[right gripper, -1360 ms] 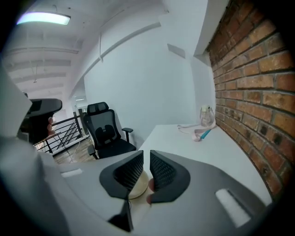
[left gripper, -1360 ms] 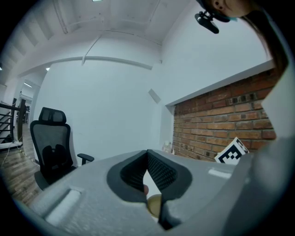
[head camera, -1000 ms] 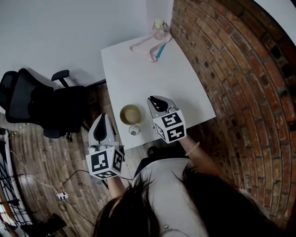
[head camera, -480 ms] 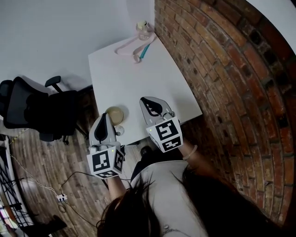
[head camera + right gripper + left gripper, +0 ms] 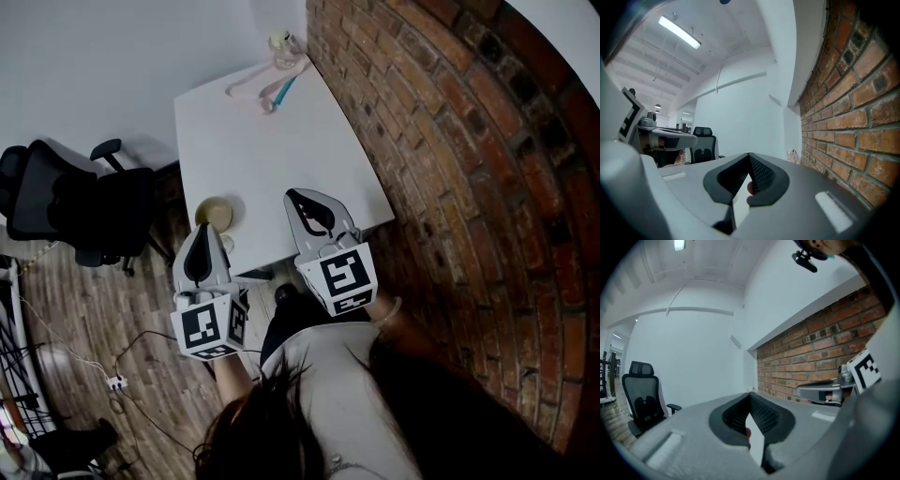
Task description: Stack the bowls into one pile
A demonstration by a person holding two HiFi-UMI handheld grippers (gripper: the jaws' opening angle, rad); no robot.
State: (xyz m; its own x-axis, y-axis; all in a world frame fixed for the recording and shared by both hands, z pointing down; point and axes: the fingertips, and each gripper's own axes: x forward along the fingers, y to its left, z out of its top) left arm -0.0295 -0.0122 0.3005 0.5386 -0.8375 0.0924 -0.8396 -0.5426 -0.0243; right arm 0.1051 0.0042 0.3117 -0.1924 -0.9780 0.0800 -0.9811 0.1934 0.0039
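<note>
A tan bowl [image 5: 214,214] sits near the front left corner of the white table [image 5: 281,150]. A smaller pale round bowl or cup [image 5: 228,243] stands just in front of it at the table's edge. My left gripper [image 5: 202,251] is shut and empty, held off the table's front edge, just left of the small one. Over the table's front right part, my right gripper [image 5: 302,199] is also shut and holds nothing. Neither gripper view shows a bowl: the left gripper [image 5: 750,397] and right gripper [image 5: 749,157] point level across the room.
A pink strap [image 5: 251,86], a teal item [image 5: 284,89] and a small jar [image 5: 281,43] lie at the table's far end. A brick wall [image 5: 450,169] runs along the right. A black office chair [image 5: 70,202] stands left of the table, and a cable [image 5: 122,375] lies on the wood floor.
The head view has swung, so the table and bowls now sit higher and further left. Both grippers stay shut and empty, the right one now further from the tan bowl.
</note>
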